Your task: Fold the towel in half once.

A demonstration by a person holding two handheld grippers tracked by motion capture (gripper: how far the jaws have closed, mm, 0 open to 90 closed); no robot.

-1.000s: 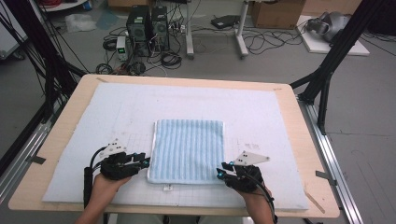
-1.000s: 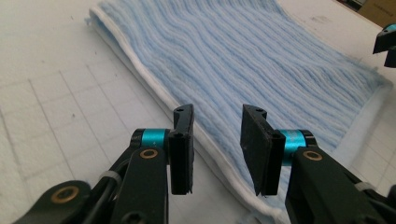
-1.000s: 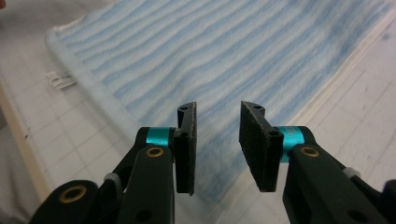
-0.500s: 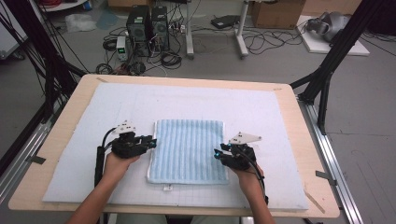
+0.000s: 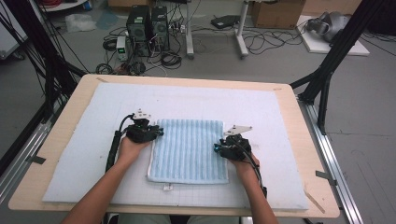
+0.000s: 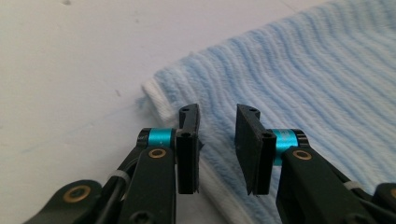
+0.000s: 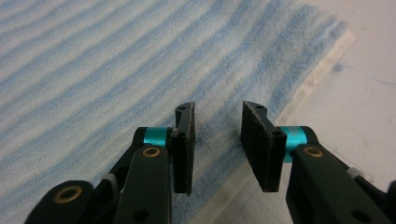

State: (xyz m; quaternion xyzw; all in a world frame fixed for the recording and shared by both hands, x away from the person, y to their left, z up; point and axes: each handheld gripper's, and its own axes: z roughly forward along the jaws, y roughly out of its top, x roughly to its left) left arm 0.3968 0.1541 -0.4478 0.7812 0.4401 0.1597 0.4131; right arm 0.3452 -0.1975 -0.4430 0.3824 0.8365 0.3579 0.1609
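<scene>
Towel (image 5: 189,149), striped blue, flat on mat (image 5: 280,121). Left gripper (image 5: 158,133) at its left edge, right gripper (image 5: 217,149) at right edge; both jaws apart, seemingly above cloth.

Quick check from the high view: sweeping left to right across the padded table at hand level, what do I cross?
Bare white pad → left gripper, jaws open at the towel's left edge → blue striped towel lying flat → right gripper, jaws open at the towel's right edge → wooden table edge.
</scene>
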